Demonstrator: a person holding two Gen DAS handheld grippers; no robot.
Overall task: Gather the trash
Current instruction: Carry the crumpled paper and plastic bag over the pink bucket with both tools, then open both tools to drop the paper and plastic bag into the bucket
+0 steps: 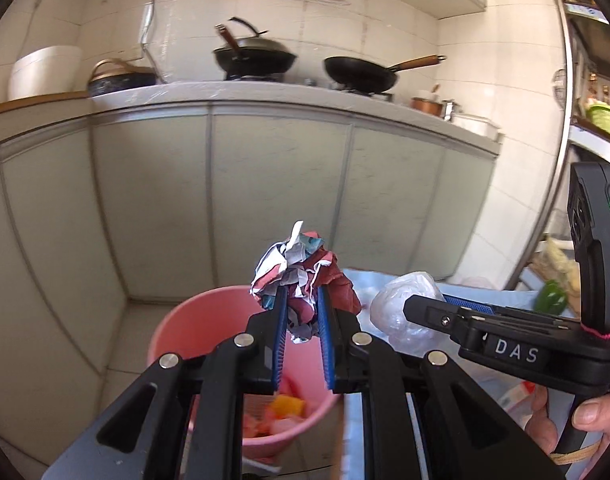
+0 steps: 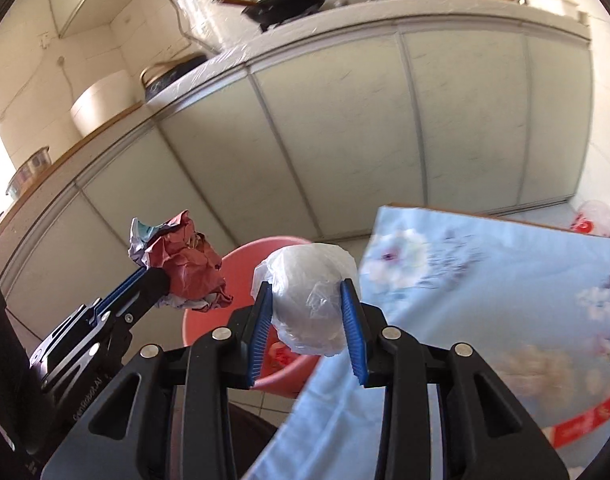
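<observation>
Looking from the left wrist, the left gripper [image 1: 301, 312] squeezes a crumpled paper ball [image 1: 305, 272] at frame middle, above the pink bin [image 1: 177, 328]. From the right wrist, the right gripper [image 2: 307, 312] hugs a plastic wad [image 2: 309, 300] near the bin's right edge. Best to hang each piece right over the hole, then let go.

Pink bin [image 1: 193, 320] mouth open below (scraps low inside); table edge [image 2: 485, 272] crowds right.

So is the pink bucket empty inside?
No, the pink bucket already has orange and pink scraps lying at its bottom, seen from the left wrist view.
</observation>
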